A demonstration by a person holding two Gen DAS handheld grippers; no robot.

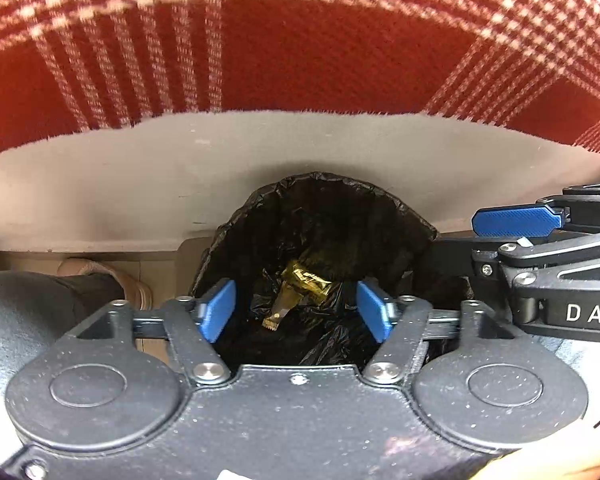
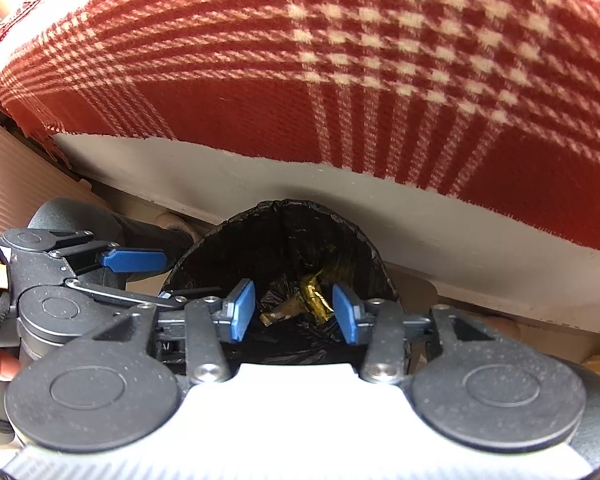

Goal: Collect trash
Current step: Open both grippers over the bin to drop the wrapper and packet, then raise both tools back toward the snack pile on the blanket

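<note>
- The gold wrapper (image 1: 300, 284) lies crumpled at the bottom of the black-lined bin (image 1: 260, 208), low in the middle of both views; I count one wrapper, though a paler torn strip hangs off its lower end, so it may be two scraps.
- The left gripper (image 1: 298, 312) hangs above the bin mouth with its blue pads spread and nothing between them; the wrapper lies far below, untouched.
- The right gripper (image 2: 294, 312) is likewise spread and empty over the same bin, just beside the left one, whose arm shows at the left edge of the right wrist view.
- Judged step: the drop into the bin looks done. The next move likely calls for lifting both grippers clear of the liner and looking for further trash.
- Count: two grippers, one bin, one red-and-white checked cloth (image 2: 380, 80) across the upper frame, hanging over a pale table edge (image 1: 140, 184).
- A person's shoe (image 1: 112, 276) shows at lower left.
</note>
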